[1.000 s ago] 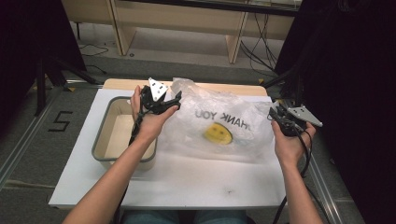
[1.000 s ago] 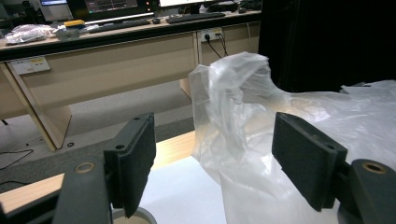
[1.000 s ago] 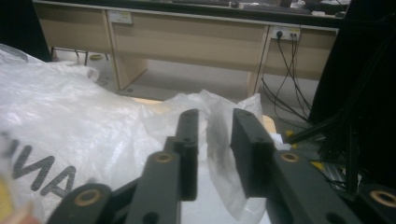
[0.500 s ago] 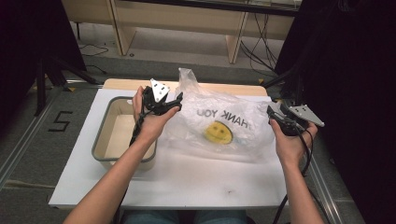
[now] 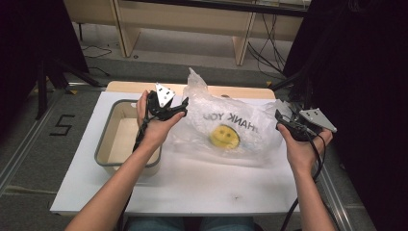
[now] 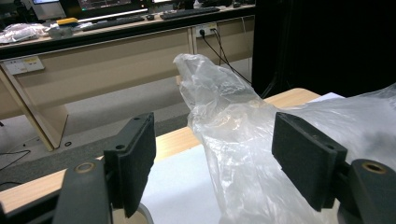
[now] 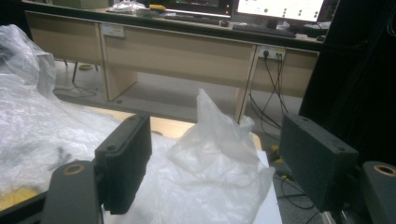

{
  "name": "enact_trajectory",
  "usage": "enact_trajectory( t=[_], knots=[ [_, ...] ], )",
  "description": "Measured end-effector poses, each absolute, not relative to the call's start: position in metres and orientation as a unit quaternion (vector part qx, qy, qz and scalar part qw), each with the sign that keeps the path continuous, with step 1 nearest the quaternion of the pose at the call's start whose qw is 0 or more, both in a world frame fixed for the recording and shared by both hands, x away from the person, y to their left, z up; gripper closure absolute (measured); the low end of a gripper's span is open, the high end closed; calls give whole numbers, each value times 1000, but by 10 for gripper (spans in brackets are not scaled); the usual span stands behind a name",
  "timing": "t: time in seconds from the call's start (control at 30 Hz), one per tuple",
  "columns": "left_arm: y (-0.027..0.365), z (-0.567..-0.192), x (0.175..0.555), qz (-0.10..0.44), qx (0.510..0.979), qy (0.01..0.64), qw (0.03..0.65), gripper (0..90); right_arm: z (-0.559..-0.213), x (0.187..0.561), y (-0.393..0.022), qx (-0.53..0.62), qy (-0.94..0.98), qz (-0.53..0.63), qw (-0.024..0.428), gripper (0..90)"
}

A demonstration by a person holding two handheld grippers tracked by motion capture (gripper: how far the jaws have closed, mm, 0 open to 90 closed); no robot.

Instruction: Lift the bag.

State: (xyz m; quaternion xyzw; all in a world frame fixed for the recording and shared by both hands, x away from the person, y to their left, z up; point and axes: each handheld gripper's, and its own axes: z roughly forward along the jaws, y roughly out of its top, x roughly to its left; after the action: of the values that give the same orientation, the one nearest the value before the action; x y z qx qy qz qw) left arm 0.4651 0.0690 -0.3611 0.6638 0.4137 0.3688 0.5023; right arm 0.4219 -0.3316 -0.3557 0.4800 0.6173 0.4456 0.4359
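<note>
Change since earlier: the bag's left handle stands taller now, and the left hand-held gripper has edged in toward it; the right one sits much as it did.
Tub: a grey-rimmed tub (image 5: 103, 144) sits on the left part of the white tabletop (image 5: 202, 185), the person's left forearm crossing its right rim.
Left hand-held gripper (image 5: 179, 109): held above the tub's right edge, pointing at the bag's left side. In the left gripper view its jaws stand wide apart (image 6: 212, 165), with the upright twisted handle of the bag between them; neither pad visibly touches the plastic.
Plastic bag (image 5: 231, 132): clear and crumpled, lying mid-tabletop, printed with THANK YOU and a yellow smiley face, the lettering reading reversed from above. Its left handle (image 6: 210, 84) rises in a peak.
Right hand-held gripper (image 5: 280, 122): held at the bag's right edge, near the tabletop's right side. In the right gripper view its jaws are wide apart (image 7: 217, 165), the bag's right handle (image 7: 217, 128) standing between them, not pinched.
</note>
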Motion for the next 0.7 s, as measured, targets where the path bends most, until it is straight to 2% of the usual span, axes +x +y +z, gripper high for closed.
enact_trajectory(
  t=[0.3, 0.7],
  knots=[
    [70, -364, 461, 361, 672, 413, 498, 296, -354, 416, -332, 475, 620, 452, 432, 269],
    [74, -367, 446, 321, 706, 397, 491, 288, -361, 411, -330, 460, 650, 458, 396, 289]
  ],
)
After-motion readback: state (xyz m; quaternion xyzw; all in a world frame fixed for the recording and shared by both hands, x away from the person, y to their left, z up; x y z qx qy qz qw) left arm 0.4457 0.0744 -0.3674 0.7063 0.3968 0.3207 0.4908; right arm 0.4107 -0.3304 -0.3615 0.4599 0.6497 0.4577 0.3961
